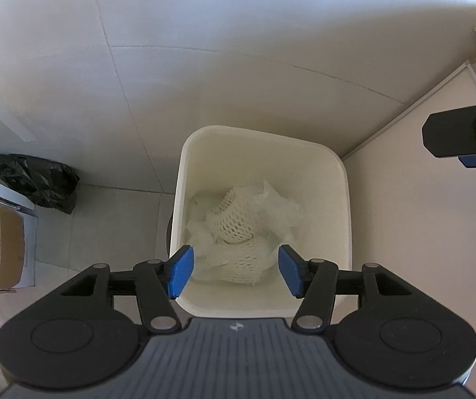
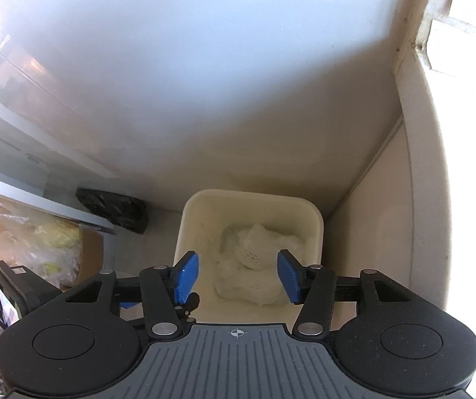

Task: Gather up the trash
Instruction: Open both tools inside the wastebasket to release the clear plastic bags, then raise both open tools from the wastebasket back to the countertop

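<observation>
A pale tiled floor [image 1: 111, 219] meets a white wall in a corner. The bin [image 1: 344, 206] stands upright there, mouth up, holding white foam netting [image 1: 234, 222] and what looks like crumpled paper. Left gripper [image 1: 236, 271] and right gripper [image 2: 238, 274] hang above it, fingers wide, empty. A black bag [image 1: 38, 183] sits near.

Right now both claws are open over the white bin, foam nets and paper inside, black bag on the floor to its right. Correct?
Not quite: in the left wrist view the black bag sits left of the white bin, not right. The rest holds: left claw and right claw open above it, foam nets and paper inside.
</observation>
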Demonstrator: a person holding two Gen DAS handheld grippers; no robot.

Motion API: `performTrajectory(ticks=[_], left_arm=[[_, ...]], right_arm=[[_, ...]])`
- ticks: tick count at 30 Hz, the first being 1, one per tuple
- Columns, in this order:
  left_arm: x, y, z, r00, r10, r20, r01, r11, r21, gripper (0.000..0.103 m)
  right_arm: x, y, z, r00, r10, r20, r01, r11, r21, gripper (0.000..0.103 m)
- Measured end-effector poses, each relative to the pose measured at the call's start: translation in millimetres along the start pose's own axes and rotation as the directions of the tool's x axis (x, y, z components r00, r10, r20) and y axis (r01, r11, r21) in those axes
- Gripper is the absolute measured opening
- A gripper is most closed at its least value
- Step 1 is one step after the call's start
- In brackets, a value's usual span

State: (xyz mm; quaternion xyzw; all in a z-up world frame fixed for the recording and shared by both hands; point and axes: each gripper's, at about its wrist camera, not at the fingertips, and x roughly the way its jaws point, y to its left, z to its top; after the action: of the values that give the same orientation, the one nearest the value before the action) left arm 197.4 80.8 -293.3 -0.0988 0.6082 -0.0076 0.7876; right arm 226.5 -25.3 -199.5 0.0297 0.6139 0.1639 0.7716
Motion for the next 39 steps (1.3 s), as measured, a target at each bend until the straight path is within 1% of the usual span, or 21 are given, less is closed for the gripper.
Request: performTrajectory(ticks=[2, 6, 9, 11, 12, 16, 19, 22, 27, 32, 35, 39], left_arm=[[-2.4, 0.4, 0.5, 1.000, 0.001, 0.004, -0.001, 1.000, 0.006, 0.055], [-11.5, 1.7, 1.5, 1.000, -0.009, 0.013, 0.009, 1.000, 0.006, 0.062], [-20.9, 3.2, 1.2, 1.000, -0.015, 0.021, 0.014, 1.000, 0.012, 0.066], [-26.5, 3.1, 0.9, 0.999, -0.020, 0.028, 0.019, 1.000, 0.014, 0.069], [-30.0, 3.1, 1.0, 0.999, -0.022, 0.031, 0.021, 1.000, 0.016, 0.071], [-39.9, -2.7, -0.7, 0.999, -0.014, 0.045, 0.012, 0.999, 0.050, 0.078], [-51.1, -7.9, -3.9, 0.998, -0.022, 0.055, 0.018, 0.997, 0.078, 0.082], [-61.8, -13.3, -7.7, 0.997, -0.032, 0.065, 0.025, 0.994, 0.106, 0.085], [-78.2, -28.4, -15.1, 0.997, -0.040, 0.061, 0.029, 0.985, 0.170, 0.089], [-98.1, -43.9, -21.2, 0.995, -0.053, 0.079, 0.032, 0.969, 0.245, 0.094], [-110.8, -47.0, -22.5, 0.993, -0.077, 0.085, 0.054, 0.967, 0.248, 0.095], [-128.5, -52.6, -26.3, 0.988, -0.122, 0.096, 0.098, 0.971, 0.218, 0.096]], right_arm=[[0.8, -0.3, -2.6, 1.000, -0.003, 0.006, 0.003, 1.000, -0.003, 0.054], [-9.3, -0.4, -7.4, 1.000, 0.004, 0.029, -0.004, 1.000, 0.011, 0.058], [-23.1, 0.3, -8.7, 0.998, 0.013, 0.053, -0.014, 1.000, 0.017, 0.060], [-34.4, 2.3, -12.4, 0.997, 0.021, 0.077, -0.022, 1.000, 0.007, 0.067], [-40.5, 3.8, -13.4, 0.996, 0.024, 0.090, -0.024, 1.000, 0.000, 0.068], [-64.0, 8.4, -25.1, 0.989, 0.043, 0.143, -0.041, 0.999, -0.016, 0.070], [-82.3, 7.3, -34.5, 0.981, 0.060, 0.184, -0.059, 0.998, -0.008, 0.072], [-101.1, 4.1, -43.5, 0.973, 0.052, 0.227, -0.051, 0.999, -0.008, 0.073], [-135.3, -6.9, -65.3, 0.953, -0.012, 0.304, 0.012, 1.000, 0.004, 0.074], [-175.8, -23.7, -89.0, 0.921, -0.048, 0.387, 0.034, 0.999, 0.042, 0.080], [-197.9, -32.2, -106.8, 0.899, -0.095, 0.427, 0.079, 0.995, 0.054, 0.080], [-217.2, -38.5, -128.0, 0.872, -0.147, 0.467, 0.126, 0.989, 0.077, 0.080]])
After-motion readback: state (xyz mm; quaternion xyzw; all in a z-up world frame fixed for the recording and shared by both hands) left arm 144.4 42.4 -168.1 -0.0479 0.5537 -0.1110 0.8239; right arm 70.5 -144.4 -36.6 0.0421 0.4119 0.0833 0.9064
